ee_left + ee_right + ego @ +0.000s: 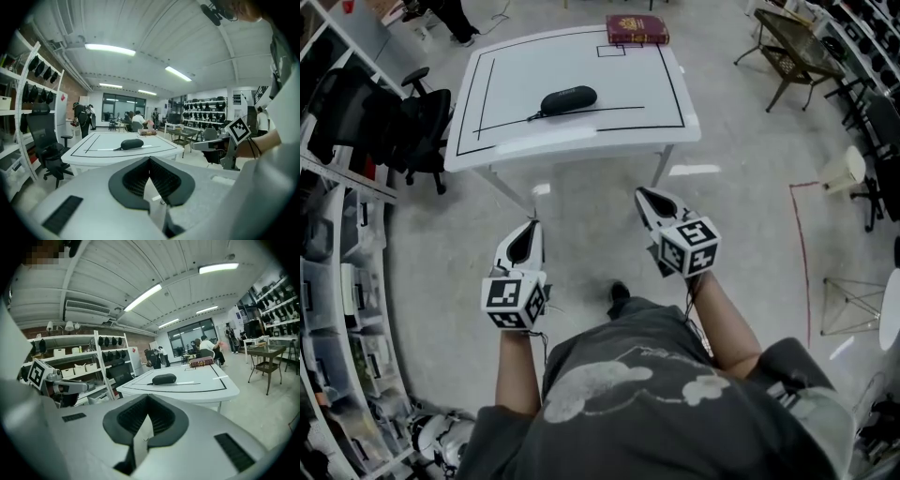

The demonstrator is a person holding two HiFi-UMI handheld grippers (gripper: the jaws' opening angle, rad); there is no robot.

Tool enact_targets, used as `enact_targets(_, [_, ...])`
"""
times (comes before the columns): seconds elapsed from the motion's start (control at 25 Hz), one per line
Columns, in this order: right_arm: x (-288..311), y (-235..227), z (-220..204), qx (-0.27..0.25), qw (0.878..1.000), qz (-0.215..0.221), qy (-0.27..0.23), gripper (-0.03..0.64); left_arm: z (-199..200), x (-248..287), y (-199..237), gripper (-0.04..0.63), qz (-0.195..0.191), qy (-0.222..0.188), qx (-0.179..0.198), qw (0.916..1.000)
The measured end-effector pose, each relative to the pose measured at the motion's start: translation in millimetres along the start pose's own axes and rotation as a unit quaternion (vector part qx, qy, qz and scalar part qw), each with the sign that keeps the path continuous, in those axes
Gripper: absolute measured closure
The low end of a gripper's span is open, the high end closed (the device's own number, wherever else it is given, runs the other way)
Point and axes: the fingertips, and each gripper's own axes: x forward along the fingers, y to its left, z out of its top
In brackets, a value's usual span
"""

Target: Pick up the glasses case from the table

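none of the pickup is done: the case [568,99] lies near the middle of the desk [516,141], well apart from the left hand-held gripper [525,242] and right hand-held gripper [654,204], both closed on nothing, short of the desk's edge. reaching, opening and gripping are all left to do. the case's far side is hidden.

The glasses case [569,99] is being borne on the table [661,89], the book [637,29] lying behind it at the far edge, a chair [405,127] standing left of the table
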Motion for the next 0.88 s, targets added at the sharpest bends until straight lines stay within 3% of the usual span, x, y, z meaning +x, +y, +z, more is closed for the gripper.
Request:
enact_targets(0.44, [30,-37,13,0.001,1.0,0.018,0.002,0.617,15,41,8,0.594,0.02,0.003,0.013,0.9997])
enact_targets(0.8, [57,-61,24,-0.008,1.0,0.002,0.008,0.617,30,85,26,0.586,-0.01,-0.019,0.019,0.9996])
enact_targets(0.88, [65,-68,29,-0.011,1.0,-0.005,0.01,0.617,34,98,33,0.539,-0.017,-0.019,0.014,0.9996])
